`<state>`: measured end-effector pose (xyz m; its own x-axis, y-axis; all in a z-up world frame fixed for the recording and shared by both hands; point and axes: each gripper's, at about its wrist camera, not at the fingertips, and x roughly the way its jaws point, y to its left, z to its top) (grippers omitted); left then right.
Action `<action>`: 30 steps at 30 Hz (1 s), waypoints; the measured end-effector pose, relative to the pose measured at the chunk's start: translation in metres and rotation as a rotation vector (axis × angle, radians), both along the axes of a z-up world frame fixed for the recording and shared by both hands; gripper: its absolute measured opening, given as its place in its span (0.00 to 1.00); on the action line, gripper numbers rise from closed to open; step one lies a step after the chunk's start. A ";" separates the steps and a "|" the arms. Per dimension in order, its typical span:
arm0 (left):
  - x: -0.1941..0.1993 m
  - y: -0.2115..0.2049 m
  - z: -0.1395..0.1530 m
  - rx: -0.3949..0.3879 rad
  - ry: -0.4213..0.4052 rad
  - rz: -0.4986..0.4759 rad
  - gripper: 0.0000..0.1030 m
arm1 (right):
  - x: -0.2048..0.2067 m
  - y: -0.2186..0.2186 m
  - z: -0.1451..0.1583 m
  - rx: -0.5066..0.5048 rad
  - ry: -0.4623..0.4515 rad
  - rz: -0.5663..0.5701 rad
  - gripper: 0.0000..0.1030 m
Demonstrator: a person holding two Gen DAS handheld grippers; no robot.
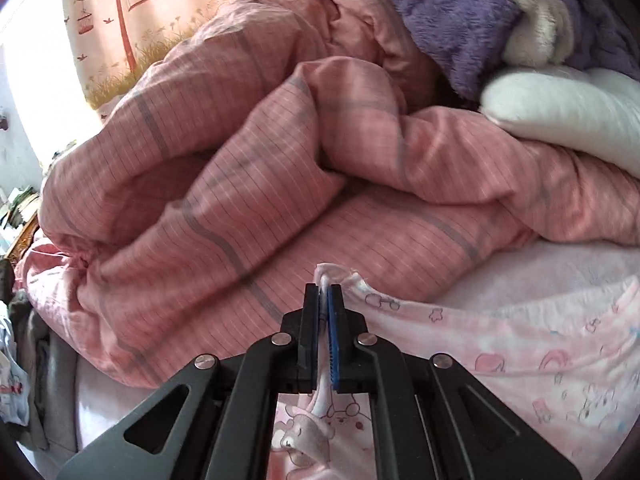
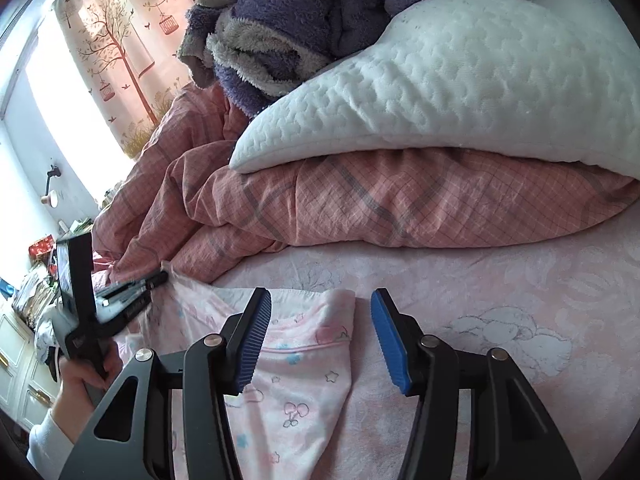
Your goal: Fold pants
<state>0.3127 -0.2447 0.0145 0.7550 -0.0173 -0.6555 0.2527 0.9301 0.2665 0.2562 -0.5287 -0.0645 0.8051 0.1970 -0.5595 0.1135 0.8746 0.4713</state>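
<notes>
Pale pink pants (image 1: 520, 344) printed with small cartoon animals lie on the bed sheet (image 1: 540, 268). My left gripper (image 1: 323, 292) is shut on a bunched edge of them, and white-pink cloth sticks out above the blue pads. In the right wrist view the pants (image 2: 304, 380) lie flat, one upper corner between the fingers of my right gripper (image 2: 320, 300). That gripper is open, and its blue pads (image 2: 252, 344) stand clear of the cloth. The left gripper (image 2: 162, 277) shows at the left, held by a hand (image 2: 80, 384), its tip at the pants' far left edge.
A rumpled pink checked quilt (image 2: 360, 208) is heaped just beyond the pants. A white pillow (image 2: 440, 100) and a purple fleece blanket (image 2: 288, 20) lie on top of it. The pink sheet (image 2: 520, 300) stretches to the right. Drawers and clutter (image 2: 28, 292) stand at the left.
</notes>
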 end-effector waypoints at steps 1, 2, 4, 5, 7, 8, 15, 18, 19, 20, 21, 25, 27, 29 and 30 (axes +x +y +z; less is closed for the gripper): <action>0.010 0.001 0.001 0.013 -0.005 0.014 0.04 | 0.004 0.001 -0.003 0.002 0.024 0.017 0.49; 0.019 0.005 0.001 0.029 -0.011 0.027 0.04 | 0.011 0.003 -0.009 0.015 0.063 0.050 0.49; 0.029 0.007 -0.009 0.086 -0.030 0.062 0.04 | 0.023 0.007 -0.019 0.041 0.131 0.102 0.47; 0.033 0.008 -0.013 0.115 -0.038 0.081 0.04 | 0.025 0.008 -0.020 0.023 0.138 0.097 0.47; 0.043 0.015 -0.027 0.118 -0.014 0.108 0.04 | 0.028 0.012 -0.019 0.002 0.131 0.103 0.47; 0.048 0.017 -0.032 0.101 0.000 0.108 0.04 | 0.031 0.012 -0.019 -0.003 0.133 0.101 0.47; 0.039 0.004 -0.049 0.152 -0.047 0.084 0.04 | 0.063 0.031 -0.024 -0.055 0.187 0.158 0.03; 0.042 -0.003 -0.039 0.086 -0.069 0.042 0.04 | 0.042 0.027 -0.003 -0.115 0.059 0.045 0.03; 0.040 -0.004 -0.031 0.051 -0.079 0.012 0.04 | 0.031 0.026 0.009 -0.148 -0.012 0.009 0.03; 0.048 -0.010 -0.032 0.032 -0.084 -0.010 0.04 | 0.020 0.028 0.021 -0.205 -0.080 -0.029 0.03; 0.044 -0.012 -0.031 0.041 -0.078 -0.007 0.04 | 0.014 0.032 0.027 -0.266 -0.109 -0.065 0.03; 0.057 -0.027 -0.051 0.103 -0.012 0.055 0.04 | 0.051 0.031 -0.005 -0.300 0.149 -0.055 0.03; 0.054 -0.033 -0.056 0.140 -0.053 0.052 0.04 | 0.062 0.021 -0.019 -0.234 0.223 -0.043 0.03; 0.050 -0.034 -0.057 0.141 -0.086 0.019 0.08 | 0.057 0.017 -0.015 -0.226 0.196 -0.065 0.03; 0.053 -0.033 -0.056 0.130 -0.080 0.029 0.16 | 0.058 0.018 -0.017 -0.228 0.208 -0.063 0.03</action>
<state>0.3654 -0.2781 -0.0411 0.8037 0.0865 -0.5887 0.1992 0.8932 0.4031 0.3146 -0.5111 -0.0813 0.6752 0.0003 -0.7376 0.2446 0.9433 0.2243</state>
